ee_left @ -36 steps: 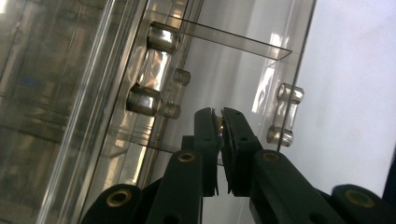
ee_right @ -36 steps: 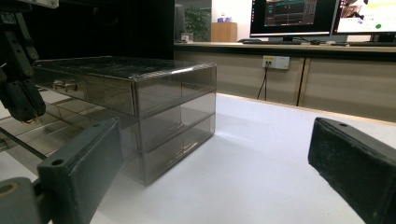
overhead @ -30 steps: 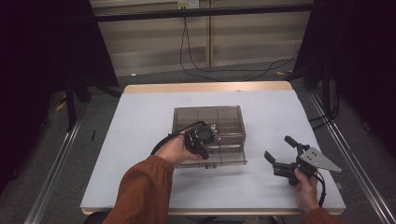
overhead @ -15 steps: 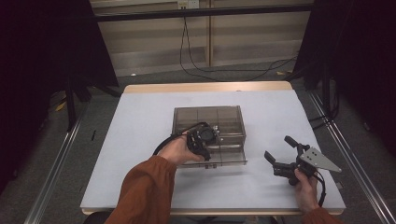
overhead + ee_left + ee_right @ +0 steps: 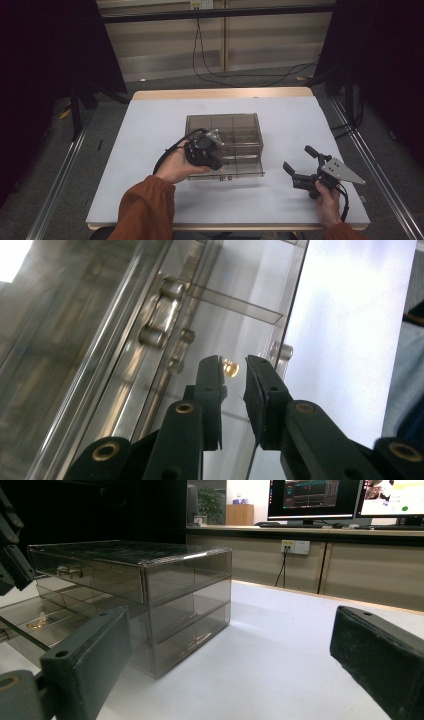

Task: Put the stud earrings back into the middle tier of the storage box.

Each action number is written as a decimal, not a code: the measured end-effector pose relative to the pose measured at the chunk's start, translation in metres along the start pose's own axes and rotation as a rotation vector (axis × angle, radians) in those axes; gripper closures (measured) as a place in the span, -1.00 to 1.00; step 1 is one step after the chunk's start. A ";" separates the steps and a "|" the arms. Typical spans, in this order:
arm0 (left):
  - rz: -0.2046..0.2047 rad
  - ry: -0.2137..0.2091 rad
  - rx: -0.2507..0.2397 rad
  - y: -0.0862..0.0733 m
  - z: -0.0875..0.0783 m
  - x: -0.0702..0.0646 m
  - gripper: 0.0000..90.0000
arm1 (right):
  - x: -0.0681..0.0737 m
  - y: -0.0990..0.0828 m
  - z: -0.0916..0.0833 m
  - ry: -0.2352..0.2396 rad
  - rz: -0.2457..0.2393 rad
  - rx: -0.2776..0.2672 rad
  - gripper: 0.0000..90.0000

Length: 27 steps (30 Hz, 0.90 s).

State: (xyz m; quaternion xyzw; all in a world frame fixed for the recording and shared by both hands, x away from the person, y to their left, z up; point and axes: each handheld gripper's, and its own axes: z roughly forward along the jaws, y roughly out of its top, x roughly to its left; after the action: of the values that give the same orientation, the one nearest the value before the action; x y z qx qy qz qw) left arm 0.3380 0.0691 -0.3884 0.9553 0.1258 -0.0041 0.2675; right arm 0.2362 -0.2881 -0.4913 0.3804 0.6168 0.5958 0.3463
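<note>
At the counter (image 5: 150, 130) centre a smoky drawer box (image 5: 224, 131) is seen; the left gripper (image 5: 234, 371), slightly parted, is aimed at a small gold piece (image 5: 230, 368) in its pulled-out drawer (image 5: 240, 167). The right gripper (image 5: 296, 171), spread wide, is held at the box's four o'clock.

One clear drawer cabinet (image 5: 225, 142) stands on one table (image 5: 150, 125), with three drawers stacked in it, one pulled out (image 5: 45, 625). Two grippers are present, the left (image 5: 212, 150) and the right (image 5: 300, 167), each held in one hand. Two monitors (image 5: 315, 495) sit on the far desk.
</note>
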 end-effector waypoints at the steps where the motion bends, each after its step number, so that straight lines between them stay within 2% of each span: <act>1: -0.010 0.004 -0.023 -0.004 -0.002 0.001 0.71 | 0.000 0.000 0.000 0.000 0.000 0.000 -0.94; 7: -0.077 0.014 -0.186 -0.036 -0.024 0.002 0.71 | 0.000 0.000 0.000 -0.002 0.000 0.001 -0.94; 9: -0.076 0.017 -0.196 -0.040 -0.027 0.003 0.71 | 0.000 0.000 0.000 -0.003 0.002 0.000 -0.94; 11: -0.103 0.025 -0.233 -0.049 -0.030 0.003 0.70 | 0.000 0.000 0.000 -0.004 0.001 0.000 -0.94; 12: -0.099 0.033 -0.223 -0.054 -0.034 0.004 0.69 | 0.000 0.000 0.000 -0.003 0.001 0.001 -0.94; 14: -0.142 0.043 -0.271 -0.065 -0.035 0.005 0.69 | 0.000 0.000 0.000 -0.003 0.000 0.001 -0.94; 16: -0.165 0.064 -0.281 -0.075 -0.039 0.006 0.65 | 0.000 0.000 0.000 -0.004 0.000 0.002 -0.94; 19: -0.196 0.071 -0.303 -0.088 -0.045 0.011 0.60 | 0.000 0.000 0.000 -0.003 -0.002 0.001 -0.94; 24: -0.258 0.118 -0.288 -0.111 -0.049 0.022 0.56 | 0.000 0.000 0.000 -0.005 0.000 0.002 -0.94; 27: -0.291 0.153 -0.247 -0.122 -0.049 0.031 0.57 | 0.000 0.000 0.000 -0.001 -0.002 0.001 -0.94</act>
State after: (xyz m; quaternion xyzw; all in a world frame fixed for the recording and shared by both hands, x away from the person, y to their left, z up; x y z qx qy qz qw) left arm 0.3356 0.2023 -0.4114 0.8846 0.2818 0.0454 0.3687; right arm 0.2361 -0.2878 -0.4913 0.3802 0.6172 0.5951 0.3469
